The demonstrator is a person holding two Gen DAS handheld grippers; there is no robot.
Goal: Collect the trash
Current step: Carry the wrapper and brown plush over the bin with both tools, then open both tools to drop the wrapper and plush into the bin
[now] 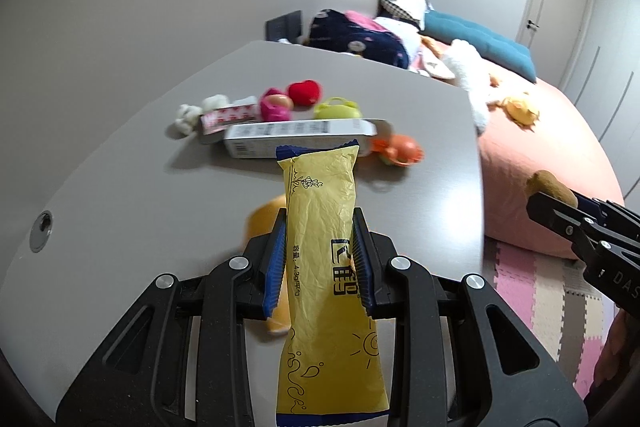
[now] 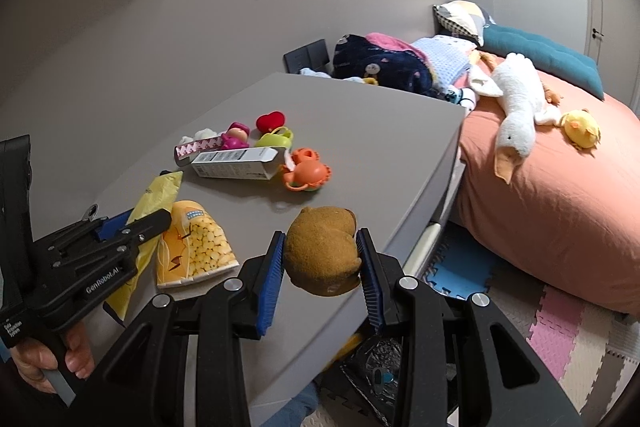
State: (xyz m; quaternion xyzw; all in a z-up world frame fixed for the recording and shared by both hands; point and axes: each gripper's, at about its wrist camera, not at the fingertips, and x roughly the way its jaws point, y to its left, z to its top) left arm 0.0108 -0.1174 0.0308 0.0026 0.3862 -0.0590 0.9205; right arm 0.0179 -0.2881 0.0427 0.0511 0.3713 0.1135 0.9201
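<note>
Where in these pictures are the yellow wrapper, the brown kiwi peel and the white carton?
yellow wrapper point(image 1: 320, 195): left wrist view, on its crinkled upper face.
brown kiwi peel point(image 2: 320, 247): right wrist view, on its fuzzy middle, between the blue fingers.
white carton point(image 2: 234, 163): right wrist view, on its long side panel.

It was a home bedroom: a bed under a salmon-pink sheet point(image 2: 552, 211) carried a white plush goose point(image 2: 516, 107), beside pastel foam floor mats point(image 2: 580, 331) and a toy-strewn grey bench point(image 2: 360, 131).
</note>
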